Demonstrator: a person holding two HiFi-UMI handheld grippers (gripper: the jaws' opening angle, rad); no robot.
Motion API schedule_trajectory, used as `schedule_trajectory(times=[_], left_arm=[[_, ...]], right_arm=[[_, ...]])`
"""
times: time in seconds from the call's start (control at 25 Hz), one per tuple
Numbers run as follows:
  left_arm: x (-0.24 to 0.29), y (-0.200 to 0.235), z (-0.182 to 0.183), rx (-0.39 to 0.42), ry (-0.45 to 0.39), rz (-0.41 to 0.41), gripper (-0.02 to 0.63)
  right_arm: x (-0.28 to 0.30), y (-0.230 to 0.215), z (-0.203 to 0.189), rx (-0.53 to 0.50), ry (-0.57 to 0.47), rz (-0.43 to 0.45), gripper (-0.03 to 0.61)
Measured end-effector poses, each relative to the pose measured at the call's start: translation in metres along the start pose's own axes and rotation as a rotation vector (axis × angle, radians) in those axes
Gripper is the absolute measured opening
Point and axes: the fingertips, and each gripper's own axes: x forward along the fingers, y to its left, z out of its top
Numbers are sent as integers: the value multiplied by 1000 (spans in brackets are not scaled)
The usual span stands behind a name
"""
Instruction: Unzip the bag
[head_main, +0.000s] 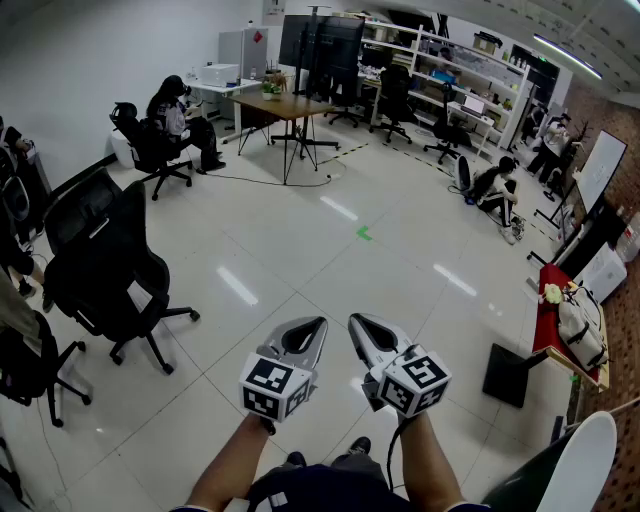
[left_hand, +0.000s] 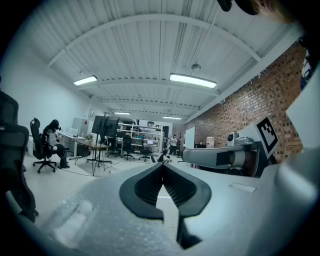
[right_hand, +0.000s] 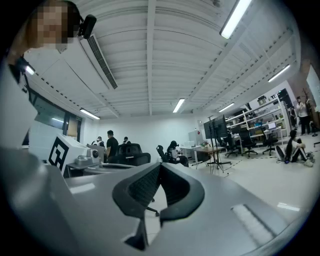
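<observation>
Both grippers are held side by side at waist height over a glossy white floor (head_main: 300, 250). In the head view my left gripper (head_main: 318, 323) and my right gripper (head_main: 354, 320) point forward, tips close together but apart. Each is shut with nothing between its jaws. The left gripper view shows its black jaws (left_hand: 163, 165) meeting at the tip, with the right gripper's body (left_hand: 225, 156) alongside. The right gripper view shows its jaws (right_hand: 160, 164) closed too, the left gripper's body (right_hand: 85, 160) beside them. A pale bag-like thing (head_main: 580, 335) lies on a red table (head_main: 546, 325) far right, out of reach.
Black office chairs (head_main: 105, 260) stand at the left. A wooden table (head_main: 290, 105) and seated people (head_main: 180, 120) are farther back. A flat black object (head_main: 505, 375) lies on the floor by the red table. A white curved surface (head_main: 575, 460) fills the bottom right corner.
</observation>
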Motion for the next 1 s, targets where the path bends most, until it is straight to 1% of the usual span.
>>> schedule_trajectory(times=[0.2, 0.44, 0.6, 0.76, 1.0], left_arm=[[41, -19, -9, -2, 27, -76, 3], [100, -75, -18, 20, 70, -230, 3], [148, -128, -22, 58, 89, -344, 3], [207, -193, -32, 94, 100, -463, 3], [271, -283, -48, 104, 152, -631, 3]], right_arm=[[-18, -41, -8, 26, 8, -76, 5], [-73, -104, -12, 57, -13, -231, 5], [-122, -155, -6, 52, -45, -344, 5], [-181, -217, -12, 74, -74, -456, 5], [-260, -284, -18, 117, -100, -605, 5]])
